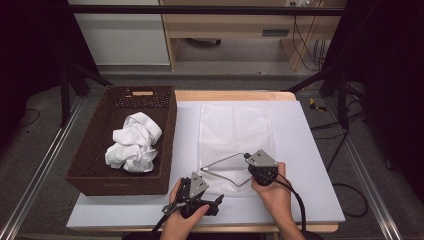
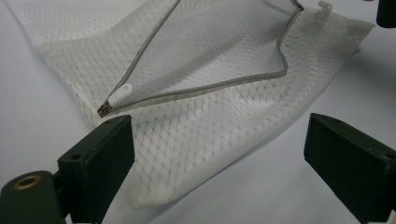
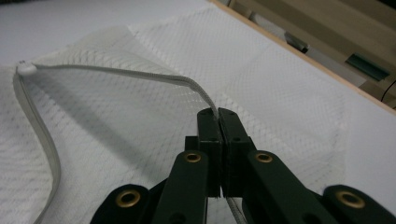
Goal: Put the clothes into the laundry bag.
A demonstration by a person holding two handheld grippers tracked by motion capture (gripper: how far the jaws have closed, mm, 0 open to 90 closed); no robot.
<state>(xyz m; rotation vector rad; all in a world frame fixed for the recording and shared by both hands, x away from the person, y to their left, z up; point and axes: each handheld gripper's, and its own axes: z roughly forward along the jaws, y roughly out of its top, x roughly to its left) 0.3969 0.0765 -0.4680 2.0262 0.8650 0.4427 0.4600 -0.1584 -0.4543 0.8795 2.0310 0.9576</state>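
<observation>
- One mesh laundry bag [image 1: 235, 140] lies flat on the white table [image 1: 310, 170], just right of the brown basket [image 1: 95, 165], with its zippered mouth at the near end.
- Zipper's already undone, looks like: the upper zipper edge [image 3: 140, 74] arches up off the lower one, so the mouth gapes a bit.
- Right gripper [image 3: 218, 116] has its jaws pressed together on that upper edge, pinching it and holding it up.
- Left gripper [image 2: 219, 154] sits just in front of the bag's near corner, jaws spread wide, nothing between them, right by the zipper pull [image 2: 119, 95].
- Crumpled white cloth [image 1: 132, 142] is in the basket, untouched.
- My guess: opening's mostly done, stuffing the cloth in and zipping up are left.
</observation>
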